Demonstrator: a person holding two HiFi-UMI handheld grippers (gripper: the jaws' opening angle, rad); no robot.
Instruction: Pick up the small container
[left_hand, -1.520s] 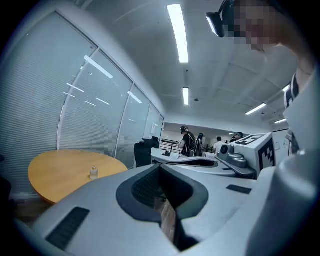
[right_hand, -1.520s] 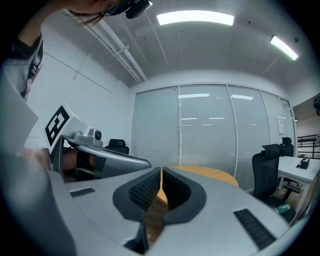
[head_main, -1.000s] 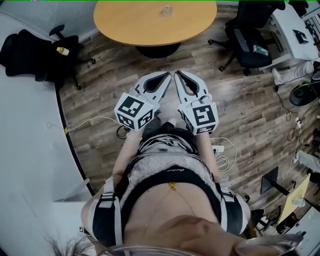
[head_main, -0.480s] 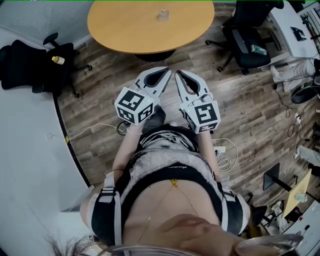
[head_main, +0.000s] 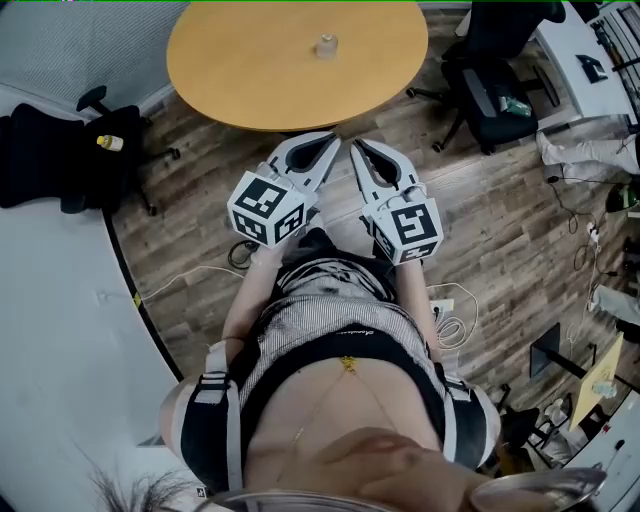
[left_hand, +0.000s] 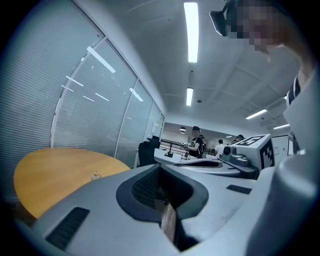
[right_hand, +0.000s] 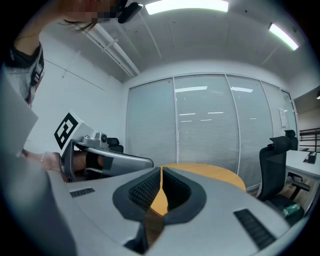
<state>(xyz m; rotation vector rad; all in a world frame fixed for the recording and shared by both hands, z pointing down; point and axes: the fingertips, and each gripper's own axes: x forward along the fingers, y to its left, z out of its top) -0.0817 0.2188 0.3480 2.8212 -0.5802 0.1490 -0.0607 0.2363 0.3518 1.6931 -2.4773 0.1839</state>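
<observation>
Head view shows the left tongs (head_main: 333, 139) and right tongs (head_main: 353, 144) held side by side above the wooden floor (head_main: 500, 220). Their tips are just short of the near edge of the round tabletop (head_main: 240, 70). Both are clenched with nothing between them. The small container (head_main: 326, 45) stands upright near the middle of the tabletop, well apart from both tongs. A black office chair (head_main: 492, 85) stands to the right.
</observation>
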